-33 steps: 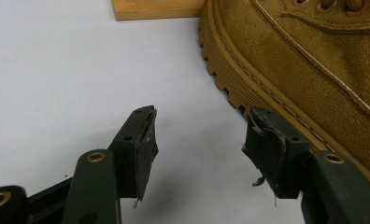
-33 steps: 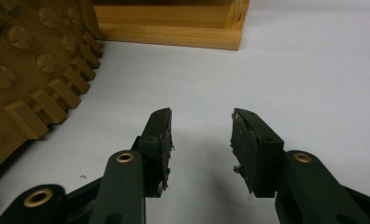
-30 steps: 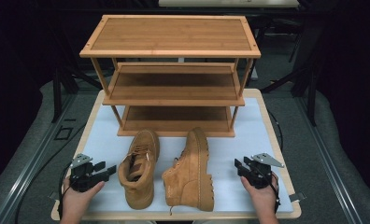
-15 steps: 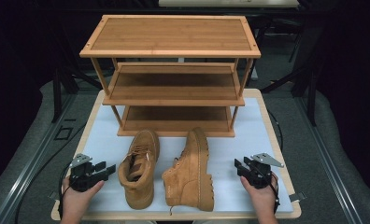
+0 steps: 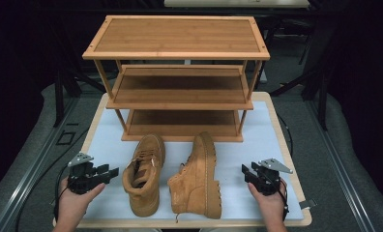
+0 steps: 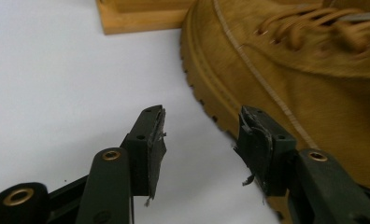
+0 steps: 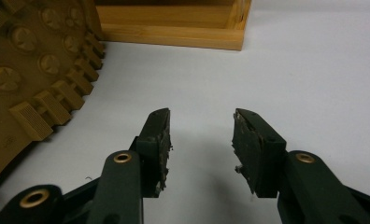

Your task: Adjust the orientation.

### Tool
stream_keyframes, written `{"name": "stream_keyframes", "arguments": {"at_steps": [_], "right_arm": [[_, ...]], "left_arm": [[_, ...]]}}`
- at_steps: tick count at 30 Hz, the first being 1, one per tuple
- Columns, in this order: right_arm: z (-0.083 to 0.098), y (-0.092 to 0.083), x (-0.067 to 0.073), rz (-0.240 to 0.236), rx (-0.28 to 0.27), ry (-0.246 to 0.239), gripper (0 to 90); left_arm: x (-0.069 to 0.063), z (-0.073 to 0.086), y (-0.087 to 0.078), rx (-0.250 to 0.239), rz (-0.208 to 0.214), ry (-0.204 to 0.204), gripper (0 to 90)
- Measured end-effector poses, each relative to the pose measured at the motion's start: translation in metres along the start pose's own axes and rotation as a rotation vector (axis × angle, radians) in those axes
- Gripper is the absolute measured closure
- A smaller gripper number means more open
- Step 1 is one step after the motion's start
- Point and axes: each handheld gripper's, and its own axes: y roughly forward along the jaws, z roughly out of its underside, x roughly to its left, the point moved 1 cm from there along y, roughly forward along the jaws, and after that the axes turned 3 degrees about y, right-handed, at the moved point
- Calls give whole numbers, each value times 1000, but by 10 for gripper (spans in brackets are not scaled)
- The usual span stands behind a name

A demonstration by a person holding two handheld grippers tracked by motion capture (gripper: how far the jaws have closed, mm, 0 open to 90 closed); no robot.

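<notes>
Our left gripper (image 5: 107, 172), jaws apart with nothing between them though they have just been closing, sits just left of the upright boot (image 5: 145, 174), whose long axis runs away toward the rack (image 5: 180, 87). Our right gripper (image 5: 247, 173), also parted and empty, lies farther from the tipped boot (image 5: 199, 176).

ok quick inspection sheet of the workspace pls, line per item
surface: white mat on a wooden tabletop, bare around the boots
job's things: left boot upright; right boot on its side, sole toward the right gripper; three-tier wooden shoe rack, shelves bare
clutter: nothing seen
grippers: left gripper open beside the left boot, jaws have just been closing, nothing between them; right gripper open, nothing held
cables: black cable trails from right gripper
surroundings: dark, grey floor
</notes>
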Motion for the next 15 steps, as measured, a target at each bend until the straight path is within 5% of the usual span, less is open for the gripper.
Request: {"name": "stream_keyframes", "arguments": {"at_steps": [10,15], "right_arm": [[0,0,-3,4,3,21,559],[1,0,-3,-2,-5,26,558]], "left_arm": [[-26,-32,-33,-100,79,-25,524],[-46,-40,-45,-109,106,-5,521]]}}
